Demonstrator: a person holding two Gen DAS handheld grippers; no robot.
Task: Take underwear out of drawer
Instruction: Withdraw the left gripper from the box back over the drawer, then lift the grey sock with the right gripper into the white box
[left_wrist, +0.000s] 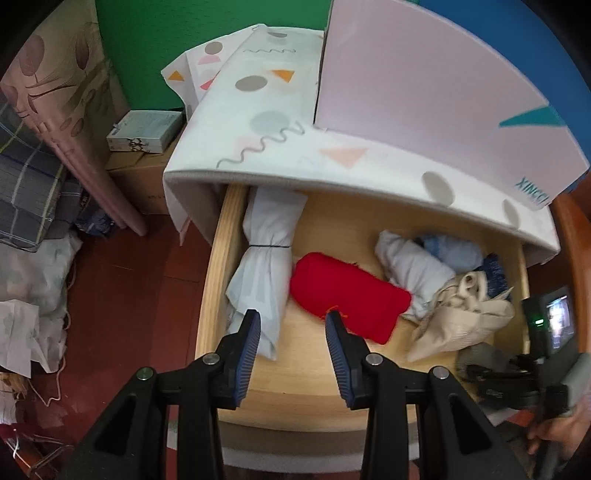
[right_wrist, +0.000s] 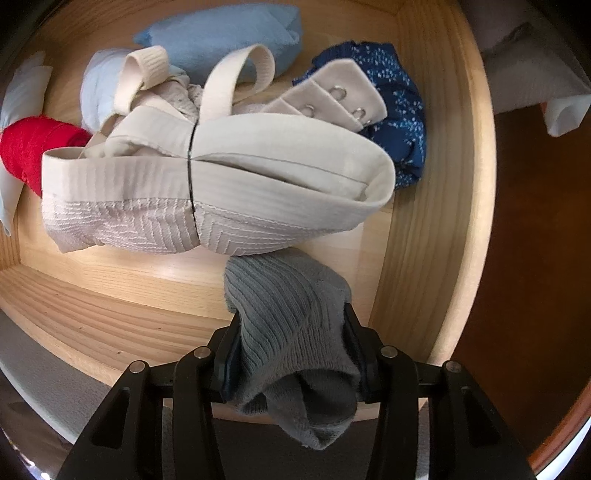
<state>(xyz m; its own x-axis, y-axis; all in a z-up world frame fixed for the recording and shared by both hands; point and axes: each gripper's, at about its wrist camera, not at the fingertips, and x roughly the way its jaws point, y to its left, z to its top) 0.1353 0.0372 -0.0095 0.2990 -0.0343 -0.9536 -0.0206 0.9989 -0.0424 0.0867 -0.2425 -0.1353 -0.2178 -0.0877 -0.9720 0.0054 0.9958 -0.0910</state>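
grey sock (right_wrist: 291, 332) pinched between right gripper (right_wrist: 291, 328) fingers; left gripper (left_wrist: 291, 325) parted, empty above drawer (left_wrist: 295, 376).

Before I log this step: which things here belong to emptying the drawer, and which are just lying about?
Job: drawer; grey garment in right gripper; left gripper, open; red roll; beige bundle.
Lying about: small carton; floor clutter.
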